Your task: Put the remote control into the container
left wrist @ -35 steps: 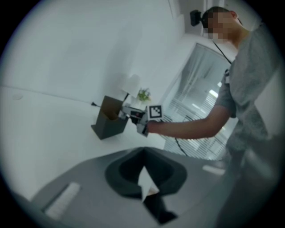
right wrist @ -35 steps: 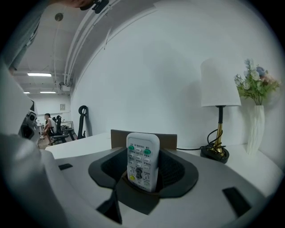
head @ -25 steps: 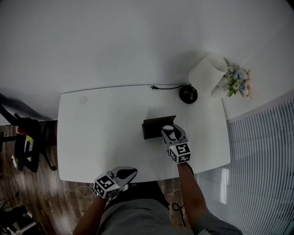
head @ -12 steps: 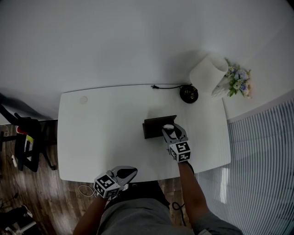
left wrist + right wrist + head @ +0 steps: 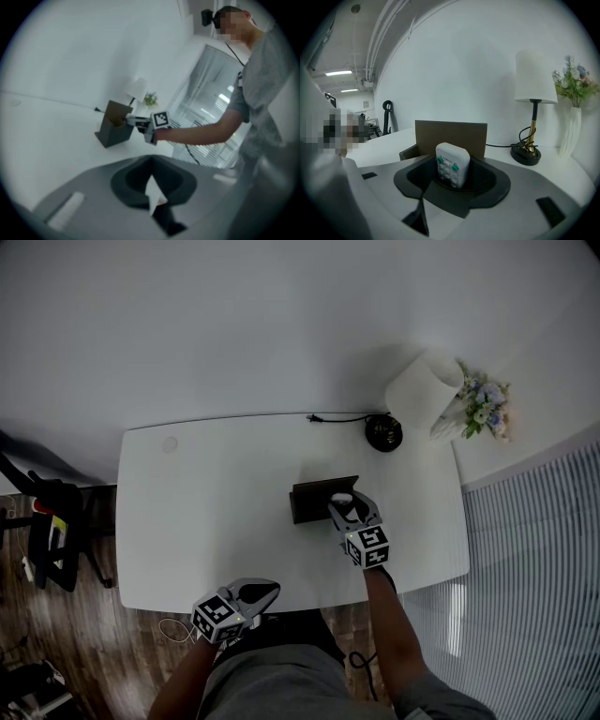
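A white remote control (image 5: 452, 165) with green and grey buttons stands upright between the jaws of my right gripper (image 5: 351, 511), which is shut on it. Its top end (image 5: 342, 499) shows white in the head view, just at the near rim of the dark box container (image 5: 322, 498) in the middle of the white table (image 5: 216, 512). The container's brown back wall (image 5: 451, 135) rises right behind the remote. My left gripper (image 5: 246, 598) hangs at the table's near edge, shut with nothing in it. From the left gripper view the container (image 5: 114, 124) and right gripper (image 5: 140, 123) are seen far off.
A lamp with a white shade (image 5: 424, 388) and black base (image 5: 383, 432) stands at the table's back right, its cable (image 5: 337, 418) trailing left. A vase of flowers (image 5: 480, 407) is beside it. A black chair (image 5: 56, 531) stands left of the table.
My right gripper with the remote has shifted very slightly; it stays at the container's near rim. The left gripper has not moved.
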Tool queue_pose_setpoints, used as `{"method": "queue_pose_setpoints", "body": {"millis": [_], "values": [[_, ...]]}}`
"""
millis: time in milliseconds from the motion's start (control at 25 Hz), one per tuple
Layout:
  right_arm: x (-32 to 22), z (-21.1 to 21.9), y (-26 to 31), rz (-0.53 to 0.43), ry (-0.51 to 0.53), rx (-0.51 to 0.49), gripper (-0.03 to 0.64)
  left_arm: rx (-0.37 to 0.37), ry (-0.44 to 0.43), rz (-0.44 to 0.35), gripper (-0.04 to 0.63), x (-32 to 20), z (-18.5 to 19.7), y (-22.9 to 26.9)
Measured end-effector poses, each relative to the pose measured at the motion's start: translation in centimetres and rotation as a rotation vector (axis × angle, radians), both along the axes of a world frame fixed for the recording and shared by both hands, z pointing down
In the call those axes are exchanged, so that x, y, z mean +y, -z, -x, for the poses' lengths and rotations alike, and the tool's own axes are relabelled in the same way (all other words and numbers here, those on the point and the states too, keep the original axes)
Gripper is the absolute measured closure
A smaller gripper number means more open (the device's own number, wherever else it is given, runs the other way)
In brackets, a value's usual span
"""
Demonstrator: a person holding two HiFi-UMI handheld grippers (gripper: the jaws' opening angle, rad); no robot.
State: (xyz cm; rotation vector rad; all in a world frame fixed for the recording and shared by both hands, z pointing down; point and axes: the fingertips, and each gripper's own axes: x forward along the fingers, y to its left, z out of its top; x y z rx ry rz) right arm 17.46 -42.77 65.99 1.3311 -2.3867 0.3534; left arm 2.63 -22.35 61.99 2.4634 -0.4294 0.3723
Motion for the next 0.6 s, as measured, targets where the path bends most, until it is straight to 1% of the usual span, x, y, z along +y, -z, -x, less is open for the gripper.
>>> {"method": "queue_pose_setpoints", "body": {"millis": [160,360,600], "values": [[-0.1,0.0,0.2,-0.011,-0.004,0.003,0.405,0.001,0.002,0.002,0.597,-0.1,0.1,0.0],[-0.5,-0.5,1.3,-0.054,-0.022,0.013,0.405,0.0,0.0,0.0,0.597,0.0,0.0,0.1],[-0.8,-1.2,3.5,-0.109,-0.058,-0.012,0.405,0.001,-0.005,-0.005,0.597,0.1,-0.3,-0.1]]}}
